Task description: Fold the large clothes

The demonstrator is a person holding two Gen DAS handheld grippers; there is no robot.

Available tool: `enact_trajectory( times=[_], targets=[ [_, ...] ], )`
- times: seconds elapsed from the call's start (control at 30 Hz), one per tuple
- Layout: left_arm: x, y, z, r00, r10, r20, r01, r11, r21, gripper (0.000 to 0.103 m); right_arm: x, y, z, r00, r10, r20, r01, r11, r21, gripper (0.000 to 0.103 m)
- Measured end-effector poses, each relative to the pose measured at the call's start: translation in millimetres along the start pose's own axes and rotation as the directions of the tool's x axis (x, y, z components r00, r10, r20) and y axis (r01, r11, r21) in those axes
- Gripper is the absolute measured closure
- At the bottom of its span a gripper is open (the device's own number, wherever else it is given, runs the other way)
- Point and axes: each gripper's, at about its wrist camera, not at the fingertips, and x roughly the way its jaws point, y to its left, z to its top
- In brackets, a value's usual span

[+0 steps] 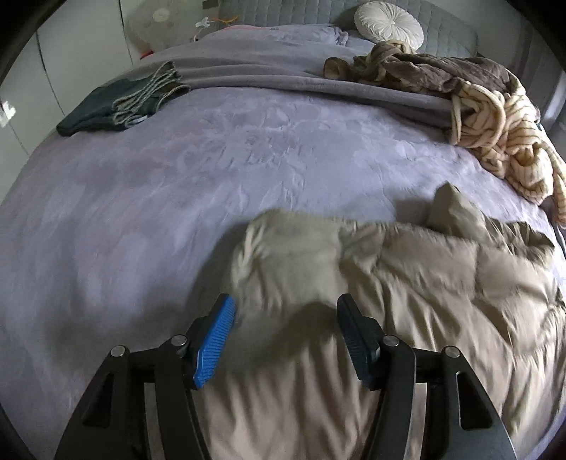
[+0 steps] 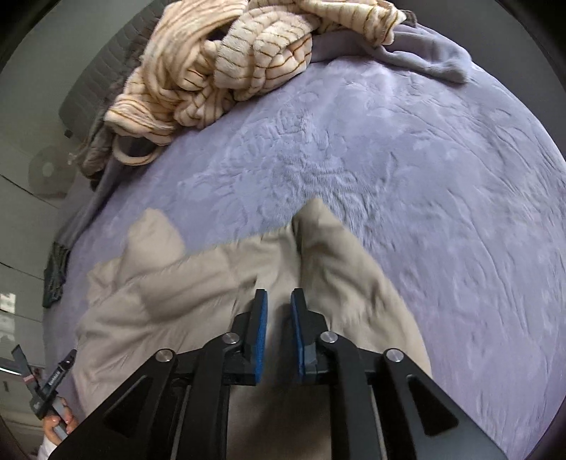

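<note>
A large beige garment (image 1: 371,283) lies crumpled on the lavender bed cover (image 1: 177,184). It also shows in the right wrist view (image 2: 198,290). My left gripper (image 1: 284,311) is open wide, just above the garment's left edge, holding nothing. My right gripper (image 2: 279,300) hovers over the garment's middle, its blue pads a narrow gap apart with no cloth pinched between them. The left gripper shows in the right wrist view (image 2: 46,385) at the lower left, held by a hand.
A cream striped fleece pile (image 1: 502,141) (image 2: 219,63) lies at the bed's far right. A brown garment (image 1: 442,74), a folded grey blanket (image 1: 283,78), a dark folded garment (image 1: 106,109) and a round white cushion (image 1: 389,23) lie beyond.
</note>
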Motion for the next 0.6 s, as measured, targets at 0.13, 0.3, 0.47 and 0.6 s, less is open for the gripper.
enact_trajectory(
  times=[0.13,0.3,0.47,0.6],
  targets=[
    [-19.9,-0.3,-26.0,0.999,-0.013,-0.034,0.013,1.0,-0.014,0.041,-21.9,1.6,-23.4,1.0,0.029,-0.002,-0.029,0.999,0.019,0.081],
    [-39.5,-2.6,-58.4,0.996,-0.03,-0.082,0.028,0.999,-0.025,0.014,-43.4,2.9,-58.9,0.998,0.057,-0.023,-0.056,0.997,0.044,0.07],
    [-62.4,-1.9,-85.6,0.997,-0.03,-0.072,0.027,0.999,-0.042,0.006,-61.8,2.4,-97.6,0.997,0.068,-0.047,-0.065,0.996,0.056,0.064],
    [-70.7,1.6,-101.6,0.996,-0.033,-0.082,0.029,0.998,-0.053,0.0,-73.2,-4.0,-126.3,0.994,0.087,-0.063,-0.08,0.992,0.094,0.057]
  ],
)
